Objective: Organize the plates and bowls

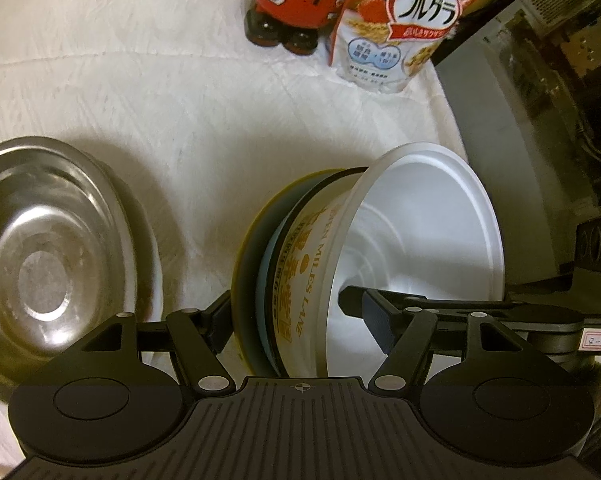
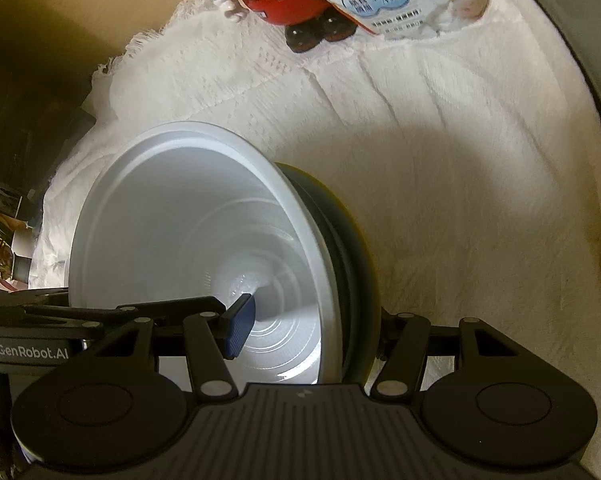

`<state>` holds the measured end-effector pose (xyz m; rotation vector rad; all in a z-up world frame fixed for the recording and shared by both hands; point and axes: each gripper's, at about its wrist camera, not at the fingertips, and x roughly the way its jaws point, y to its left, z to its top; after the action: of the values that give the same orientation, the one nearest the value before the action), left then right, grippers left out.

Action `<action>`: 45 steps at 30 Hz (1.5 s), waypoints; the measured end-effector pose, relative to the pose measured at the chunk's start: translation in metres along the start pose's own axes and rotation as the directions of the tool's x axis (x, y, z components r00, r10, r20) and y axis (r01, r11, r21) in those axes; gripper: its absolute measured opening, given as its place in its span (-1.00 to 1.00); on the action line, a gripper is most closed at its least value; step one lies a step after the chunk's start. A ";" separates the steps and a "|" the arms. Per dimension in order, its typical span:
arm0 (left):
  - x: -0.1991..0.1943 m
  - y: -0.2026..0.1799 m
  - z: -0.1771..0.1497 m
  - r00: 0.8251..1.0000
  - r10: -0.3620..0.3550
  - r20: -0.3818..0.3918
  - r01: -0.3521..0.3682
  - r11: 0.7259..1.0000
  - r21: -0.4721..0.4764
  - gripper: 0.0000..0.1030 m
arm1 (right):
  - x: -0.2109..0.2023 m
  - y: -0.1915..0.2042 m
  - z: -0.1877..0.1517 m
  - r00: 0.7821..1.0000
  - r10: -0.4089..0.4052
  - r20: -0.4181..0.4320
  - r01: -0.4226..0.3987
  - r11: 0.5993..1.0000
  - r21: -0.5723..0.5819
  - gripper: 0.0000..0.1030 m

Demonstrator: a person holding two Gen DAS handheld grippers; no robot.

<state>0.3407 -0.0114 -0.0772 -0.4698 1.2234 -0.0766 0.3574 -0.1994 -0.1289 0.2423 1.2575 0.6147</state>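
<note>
Left tool [image 1: 296, 312] astride "MILES LANE" bowl [image 1: 300, 280], near Calbee bag [image 1: 400, 20].

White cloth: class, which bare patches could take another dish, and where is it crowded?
Free: the white cloth between the steel bowl, the white bowl and the cereal bag; also the wide stretch on the white bowl's far side in the right wrist view. Crowded: around the white bowl, nested in darker dishes, with both hand-held grippers there.

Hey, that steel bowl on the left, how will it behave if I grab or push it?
The steel bowl looks stiff and thin-walled, so probably light. Its polished, glossy surface may slip in a pinch. Pushed on the white cloth, its broad base would likely drag rather than tip.
</note>
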 end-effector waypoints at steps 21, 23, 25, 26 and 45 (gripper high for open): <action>-0.129 0.109 0.011 0.996 0.005 0.090 -0.003 1.000 -0.013 0.39 | 0.005 0.171 0.021 0.999 0.020 0.049 -0.014 0.991 -0.134 0.14; -0.126 0.130 0.007 0.997 0.009 0.073 -0.006 0.999 -0.046 0.39 | 0.024 0.181 0.019 1.000 0.023 0.016 -0.020 0.992 -0.123 0.13; -0.118 0.147 0.002 0.999 0.015 0.042 -0.012 0.997 -0.071 0.38 | 0.045 0.186 0.016 0.999 0.019 -0.036 -0.023 0.993 -0.117 0.13; -0.113 0.154 0.000 0.999 0.020 0.025 -0.018 0.997 -0.079 0.38 | 0.055 0.187 0.015 0.998 0.013 -0.064 -0.020 0.993 -0.117 0.12; -0.090 0.179 -0.007 0.993 0.117 0.006 -0.115 0.986 -0.118 -0.19 | 0.081 0.189 0.008 0.993 -0.092 -0.074 0.078 0.981 -0.177 0.14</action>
<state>0.2683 0.1753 -0.0690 -0.4997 1.2442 0.0981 0.3226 0.0010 -0.0988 0.0182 1.2774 0.6618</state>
